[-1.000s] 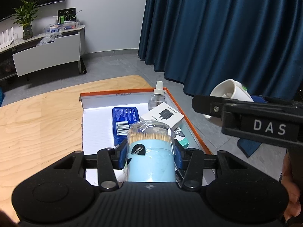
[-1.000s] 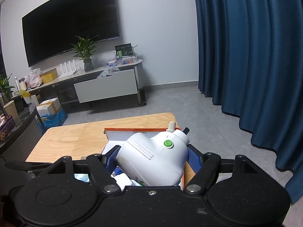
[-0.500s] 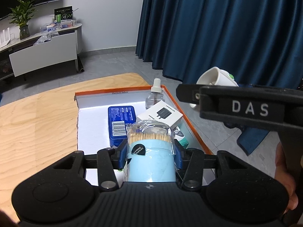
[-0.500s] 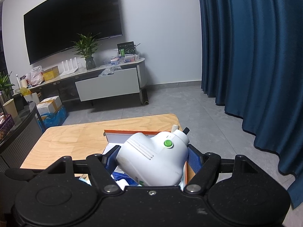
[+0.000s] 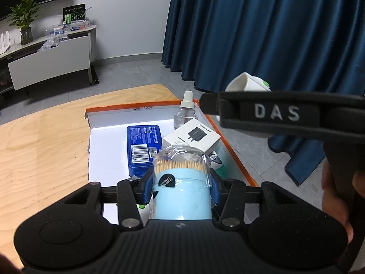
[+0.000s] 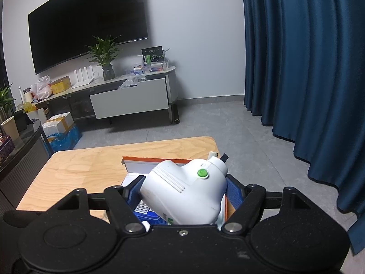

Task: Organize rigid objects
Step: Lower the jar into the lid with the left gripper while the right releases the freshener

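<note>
My left gripper [image 5: 181,182] is shut on a light blue toothpick jar [image 5: 181,196] with a clear lid, held above the near end of an orange-edged white box [image 5: 107,137]. The box holds a blue tin [image 5: 142,143], a white charger box [image 5: 192,135], a small clear bottle [image 5: 185,114] and a green-white tube [image 5: 220,162]. My right gripper [image 6: 182,189] is shut on a white plastic device with a green button [image 6: 184,191], held above the box's right side; it also shows in the left wrist view [image 5: 248,84].
The box lies on a wooden table [image 5: 41,141] near its far right corner. The right gripper's black body marked DAS [image 5: 276,111] crosses the left wrist view. A TV cabinet [image 6: 127,100] and blue curtains [image 6: 303,68] stand behind.
The right gripper with the white device has moved left and now hangs over the box's right edge. The left gripper still holds the jar and has barely moved.
</note>
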The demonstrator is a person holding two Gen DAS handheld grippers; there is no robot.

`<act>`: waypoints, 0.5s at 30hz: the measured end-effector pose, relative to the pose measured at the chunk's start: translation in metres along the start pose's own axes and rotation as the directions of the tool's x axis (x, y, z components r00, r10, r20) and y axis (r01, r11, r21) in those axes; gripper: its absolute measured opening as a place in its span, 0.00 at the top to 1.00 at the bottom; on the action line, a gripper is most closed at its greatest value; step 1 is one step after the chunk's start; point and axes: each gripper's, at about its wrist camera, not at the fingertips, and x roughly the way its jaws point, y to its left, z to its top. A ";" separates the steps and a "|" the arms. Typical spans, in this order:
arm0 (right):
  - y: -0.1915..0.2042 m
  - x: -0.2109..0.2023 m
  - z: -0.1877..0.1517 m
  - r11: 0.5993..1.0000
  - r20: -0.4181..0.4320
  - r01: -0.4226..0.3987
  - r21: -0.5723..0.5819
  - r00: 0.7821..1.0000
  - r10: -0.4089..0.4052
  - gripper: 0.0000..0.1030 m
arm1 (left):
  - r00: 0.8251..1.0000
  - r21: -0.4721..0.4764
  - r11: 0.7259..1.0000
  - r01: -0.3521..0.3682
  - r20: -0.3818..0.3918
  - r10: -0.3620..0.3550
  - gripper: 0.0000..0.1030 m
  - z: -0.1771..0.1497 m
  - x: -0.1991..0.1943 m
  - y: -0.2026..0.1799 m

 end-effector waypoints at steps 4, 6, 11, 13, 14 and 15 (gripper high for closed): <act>-0.003 0.011 0.005 1.000 -0.013 -0.003 0.005 1.000 0.004 0.15 | 1.000 -0.002 1.000 0.004 -0.005 -0.004 0.54 -0.001 0.002 0.001; -0.004 0.016 0.005 1.000 -0.021 -0.003 0.001 1.000 0.003 0.15 | 1.000 -0.002 1.000 0.007 -0.007 -0.007 0.54 0.000 0.003 0.001; -0.004 0.036 0.011 1.000 -0.048 -0.002 -0.007 0.999 0.002 0.15 | 1.000 -0.002 1.000 0.009 -0.010 -0.009 0.54 0.000 0.005 0.002; -0.004 0.045 0.014 1.000 -0.059 0.001 -0.004 0.998 -0.002 0.15 | 1.000 0.000 1.000 0.009 -0.010 -0.009 0.54 0.000 0.006 0.002; -0.004 0.050 0.015 1.000 -0.063 -0.002 -0.001 0.998 0.002 0.15 | 1.000 0.000 1.000 0.008 -0.011 -0.008 0.54 0.000 0.006 0.002; -0.004 0.055 0.016 1.000 -0.068 -0.005 0.005 0.998 0.005 0.15 | 1.000 -0.001 1.000 0.007 -0.011 -0.007 0.54 0.000 0.006 0.002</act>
